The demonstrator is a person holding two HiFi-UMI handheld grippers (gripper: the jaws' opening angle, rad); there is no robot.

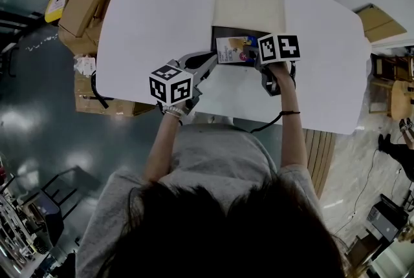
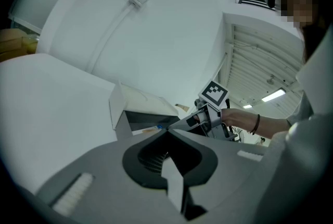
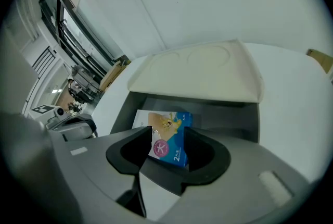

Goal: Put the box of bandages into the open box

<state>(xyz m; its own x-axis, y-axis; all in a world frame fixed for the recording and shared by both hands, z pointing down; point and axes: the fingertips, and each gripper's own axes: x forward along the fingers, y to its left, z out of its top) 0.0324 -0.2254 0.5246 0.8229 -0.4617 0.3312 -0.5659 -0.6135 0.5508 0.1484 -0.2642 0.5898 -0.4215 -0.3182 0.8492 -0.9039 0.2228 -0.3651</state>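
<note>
On the white table (image 1: 149, 18) stands the open box (image 1: 222, 33), dark inside, with its cream lid (image 1: 249, 10) folded back. The bandage box (image 1: 233, 49), blue and white, lies tilted inside it. In the right gripper view the bandage box (image 3: 169, 137) shows in the gap between the jaws of my right gripper (image 3: 167, 140), which stand open and wider than its blue side. The open box's grey wall (image 3: 229, 113) and lid (image 3: 203, 72) rise behind. My left gripper (image 2: 167, 133) is shut and empty, just left of the open box (image 2: 136, 113).
Cardboard cartons (image 1: 84, 5) are stacked on the floor past the table's left edge. Wooden pieces (image 1: 378, 21) lie at the right. A black cable (image 1: 272, 121) hangs over the table's near edge beside the person's right arm.
</note>
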